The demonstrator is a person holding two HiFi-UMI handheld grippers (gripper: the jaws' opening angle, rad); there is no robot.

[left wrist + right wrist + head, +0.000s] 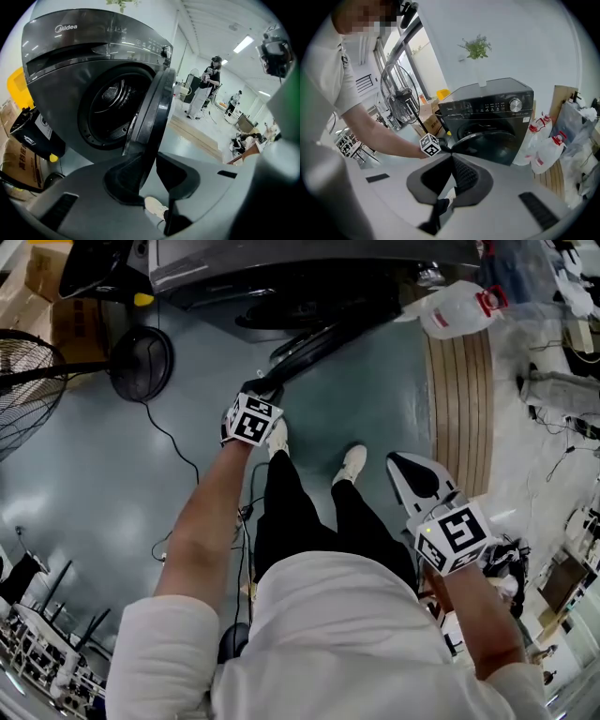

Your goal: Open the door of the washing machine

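The dark grey front-loading washing machine (281, 277) stands at the top of the head view. Its round door (319, 338) is swung out towards me, and the drum (110, 110) shows behind it. My left gripper (265, 388) is at the door's free edge. In the left gripper view the door rim (152, 112) runs down between the two pads, and the gripper (149, 161) is shut on it. My right gripper (398, 460) hangs apart at the lower right, shut and empty. From it I see the machine (497, 108) and the half-open door (487, 140).
A floor fan (141, 362) and cardboard boxes (66, 315) stand left of the machine, with a cable (173, 442) trailing over the floor. White jugs (455, 307) and wooden boards (459, 399) lie to its right. My shoes (277, 437) are just below the door.
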